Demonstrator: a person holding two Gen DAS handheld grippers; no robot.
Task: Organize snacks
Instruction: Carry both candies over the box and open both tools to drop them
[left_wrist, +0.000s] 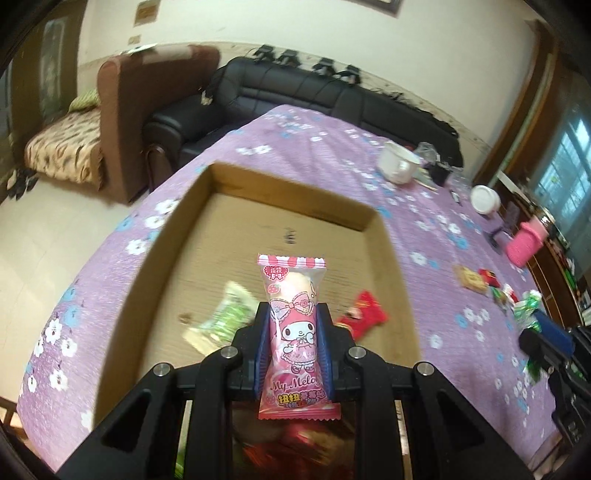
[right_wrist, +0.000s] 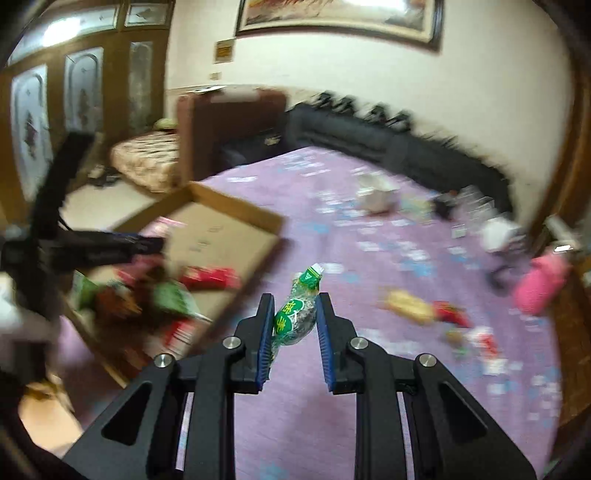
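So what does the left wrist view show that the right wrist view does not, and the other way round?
Only the left wrist view shows the left gripper shut on a pink My Melody snack packet, held over the cardboard box.

Only the right wrist view shows the right gripper shut on a green-and-white wrapped snack, held over the purple floral tablecloth beside the box. A framed picture hangs on the wall.

Both show the box with a red packet and green packets inside, loose snacks on the cloth, a pink container and the black sofa.

Dim, warm indoor light with soft shadows. Fisheye bends and darkens both views' edges. The right view is heavily motion-blurred; in the left only the box (left_wrist: 288, 236) contents smear.
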